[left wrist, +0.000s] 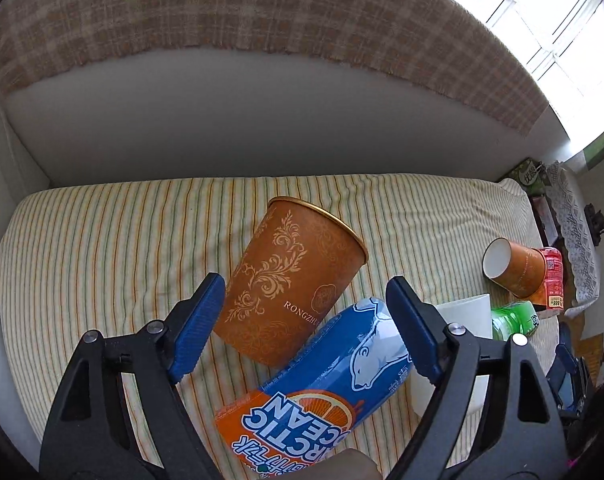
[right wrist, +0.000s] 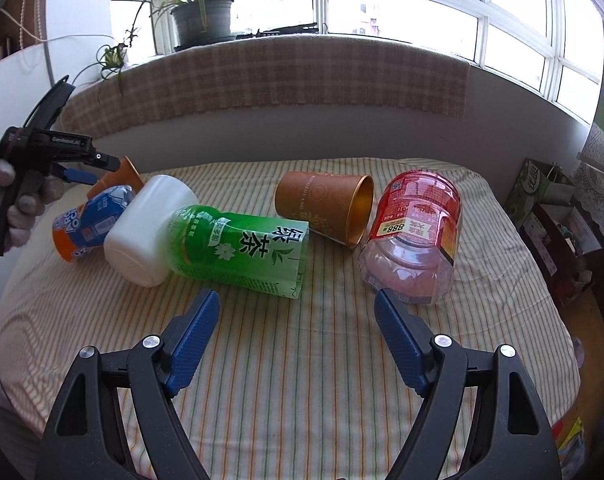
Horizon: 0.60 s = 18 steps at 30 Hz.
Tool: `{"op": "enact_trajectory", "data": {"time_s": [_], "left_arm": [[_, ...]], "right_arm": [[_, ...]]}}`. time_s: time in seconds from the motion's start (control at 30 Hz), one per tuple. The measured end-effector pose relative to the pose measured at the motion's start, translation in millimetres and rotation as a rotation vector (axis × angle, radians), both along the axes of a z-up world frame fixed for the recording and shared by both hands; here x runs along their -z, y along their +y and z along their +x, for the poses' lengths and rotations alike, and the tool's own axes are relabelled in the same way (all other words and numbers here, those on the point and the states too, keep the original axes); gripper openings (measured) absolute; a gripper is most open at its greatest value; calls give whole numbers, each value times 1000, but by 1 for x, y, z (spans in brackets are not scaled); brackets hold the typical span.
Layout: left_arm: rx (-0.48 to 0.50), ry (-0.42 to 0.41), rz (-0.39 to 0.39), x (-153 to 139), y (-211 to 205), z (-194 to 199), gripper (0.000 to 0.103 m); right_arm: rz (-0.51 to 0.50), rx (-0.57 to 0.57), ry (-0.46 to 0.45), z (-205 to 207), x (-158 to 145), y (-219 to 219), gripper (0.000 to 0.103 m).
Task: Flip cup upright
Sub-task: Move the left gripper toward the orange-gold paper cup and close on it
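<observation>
An orange paper cup point(left wrist: 290, 284) with gold flower print stands tilted on the striped cloth, its rim up and away, leaning on a blue-and-orange cup point(left wrist: 326, 384) that lies on its side. My left gripper point(left wrist: 306, 320) is open, its blue pads either side of both cups, touching neither. A second orange cup point(right wrist: 326, 208) lies on its side, mouth to the right, beside a red clear cup point(right wrist: 414, 236). My right gripper point(right wrist: 298, 340) is open and empty, short of a lying green cup point(right wrist: 242, 248).
A white cup point(right wrist: 150, 228) lies between the blue and green cups. A grey wall with a checked cloth on the sill runs behind. Potted plants point(right wrist: 202, 12) stand by the window. Boxes and a bag point(right wrist: 542, 196) sit past the right edge.
</observation>
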<state>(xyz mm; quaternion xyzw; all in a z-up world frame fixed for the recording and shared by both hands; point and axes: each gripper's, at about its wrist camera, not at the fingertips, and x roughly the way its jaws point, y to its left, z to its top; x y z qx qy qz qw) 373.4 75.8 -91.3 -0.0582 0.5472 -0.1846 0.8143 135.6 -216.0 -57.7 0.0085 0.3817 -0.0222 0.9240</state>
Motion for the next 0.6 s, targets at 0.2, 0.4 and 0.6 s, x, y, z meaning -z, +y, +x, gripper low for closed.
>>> {"op": "enact_trajectory", "data": {"time_s": [0.2, 0.4, 0.6], "left_arm": [[10, 41, 19, 17, -1, 9, 85], [12, 74, 8, 29, -1, 16, 85], [3, 65, -7, 27, -1, 16, 80]], "right_arm": [[7, 9, 19, 5, 4, -3, 79], [2, 35, 20, 2, 4, -10, 79], [9, 62, 19, 0, 3, -16, 79]]}}
